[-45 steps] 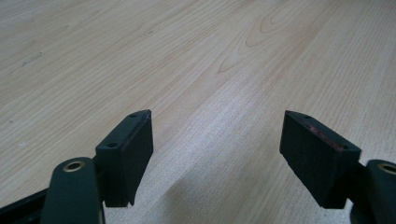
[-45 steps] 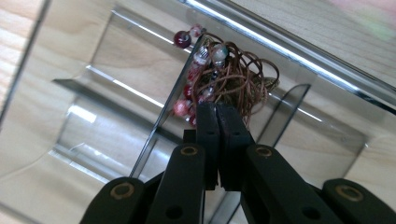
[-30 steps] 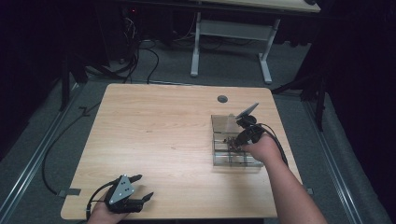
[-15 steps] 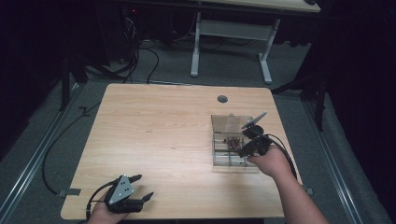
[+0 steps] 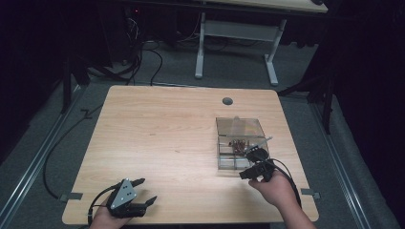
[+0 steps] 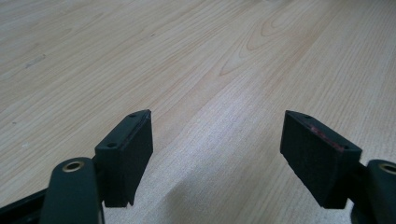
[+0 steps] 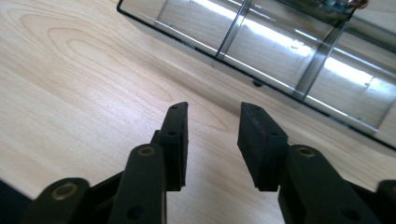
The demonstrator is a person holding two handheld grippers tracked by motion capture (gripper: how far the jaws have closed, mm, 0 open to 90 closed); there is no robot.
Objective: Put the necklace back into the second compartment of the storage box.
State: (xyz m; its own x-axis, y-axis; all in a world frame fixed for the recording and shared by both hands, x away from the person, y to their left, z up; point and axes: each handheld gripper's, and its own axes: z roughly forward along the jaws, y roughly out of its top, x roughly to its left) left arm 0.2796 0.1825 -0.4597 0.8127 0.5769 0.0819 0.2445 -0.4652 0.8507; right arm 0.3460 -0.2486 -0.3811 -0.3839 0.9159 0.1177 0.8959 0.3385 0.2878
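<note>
right hand-held gripper [image 5: 254,167]: just opening, empty, beside clear box [image 5: 240,128] | left hand-held gripper [image 5: 142,191]: spread, low over table [image 5: 162,129]

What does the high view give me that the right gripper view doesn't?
High view alone: the small reddish-brown pieces in a middle compartment of the clear box, the left gripper open at the table's near left corner, and the grommet hole. Right gripper view alone: up close, nothing between the jaws of the right gripper, which have just been opening over bare wood short of the box wall. Both: box, table, right gripper.
</note>
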